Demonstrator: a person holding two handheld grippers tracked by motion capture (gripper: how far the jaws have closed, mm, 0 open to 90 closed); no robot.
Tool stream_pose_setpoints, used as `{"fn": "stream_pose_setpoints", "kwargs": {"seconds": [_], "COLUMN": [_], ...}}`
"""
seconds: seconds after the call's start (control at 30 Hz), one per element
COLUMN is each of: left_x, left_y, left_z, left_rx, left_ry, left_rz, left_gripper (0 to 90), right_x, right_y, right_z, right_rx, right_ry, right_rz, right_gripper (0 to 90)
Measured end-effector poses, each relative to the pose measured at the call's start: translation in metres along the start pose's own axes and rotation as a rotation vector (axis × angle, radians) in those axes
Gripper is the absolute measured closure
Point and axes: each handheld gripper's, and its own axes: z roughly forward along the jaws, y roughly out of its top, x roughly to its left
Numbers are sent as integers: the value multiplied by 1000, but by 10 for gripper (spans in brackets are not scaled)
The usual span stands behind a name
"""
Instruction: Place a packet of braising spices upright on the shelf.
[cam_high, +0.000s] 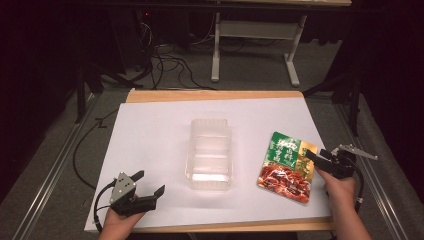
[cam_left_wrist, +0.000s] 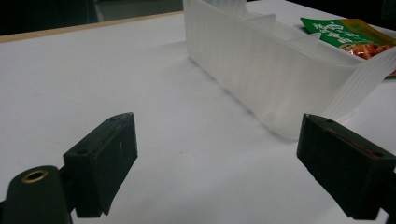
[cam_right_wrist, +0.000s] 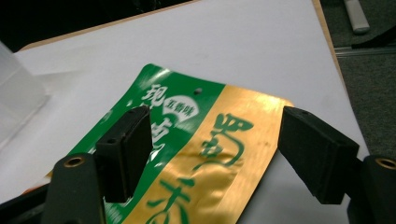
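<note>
R gripper (cam_high: 320, 161) sat over the right edge of the snack packet (cam_high: 287, 167), jaws apart w/ nothing pinched. In the right gripper view the claw (cam_right_wrist: 212, 149) hung above the packet's (cam_right_wrist: 205, 154) gold-and-green end; pads clear of the foil, one over the green half, the other past the gold edge. Packet lay flat on the white sheet (cam_high: 160, 140), just under and ahead of that claw.

L gripper (cam_high: 150, 182) rested low near the front-left of the sheet, also released, jaws wide, nothing between them. In the left gripper view (cam_left_wrist: 217, 154) the clear plastic tray (cam_left_wrist: 280, 70) stood ahead and to the right of the claw, close to the right-hand jaw but apart. Tray (cam_high: 210, 152) sat btwn the two grippers, packet just beyond it on the R gripper's side, not touching it.
</note>
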Motion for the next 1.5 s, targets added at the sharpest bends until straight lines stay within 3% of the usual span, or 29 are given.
{"fn": "stream_pose_setpoints", "kwargs": {"seconds": [0.13, 0.47, 0.57, 0.7, 0.9, 1.0, 1.23, 1.3, 1.5], "left_x": [1, -1, -1, -1, -2, -1, -2, -3, -3], "left_y": [-1, -3, -3, -3, -4, -5, -5, -5, -5], "left_z": [-1, 2, 3, 3, 3, 4, 5, 5, 6], "left_rx": [10, 24, 29, 33, 34, 34, 35, 36, 43], "left_ry": [6, -2, -3, -2, -6, -7, -8, -9, -12], "left_rz": [-7, -3, -7, -9, -4, -3, -3, 0, 9], "left_gripper": [123, 122, 122, 122, 123, 123, 125, 126, 128], "right_x": [-13, -27, -31, -31, -37, -39, -32, -28, -23], "right_y": [8, 19, 19, 19, 17, 16, 16, 15, 14], "right_z": [18, 26, 32, 34, 31, 30, 28, 30, 30], "right_rx": [56, 52, 87, 106, 93, 74, 75, 91, 106], "right_ry": [-9, 40, 62, 67, 119, 170, 189, 200, 239], "right_rz": [44, 102, 136, 133, 200, 178, 132, 95, 101], "right_gripper": [238, 251, 265, 293, 347, 377, 398, 398, 397]}}
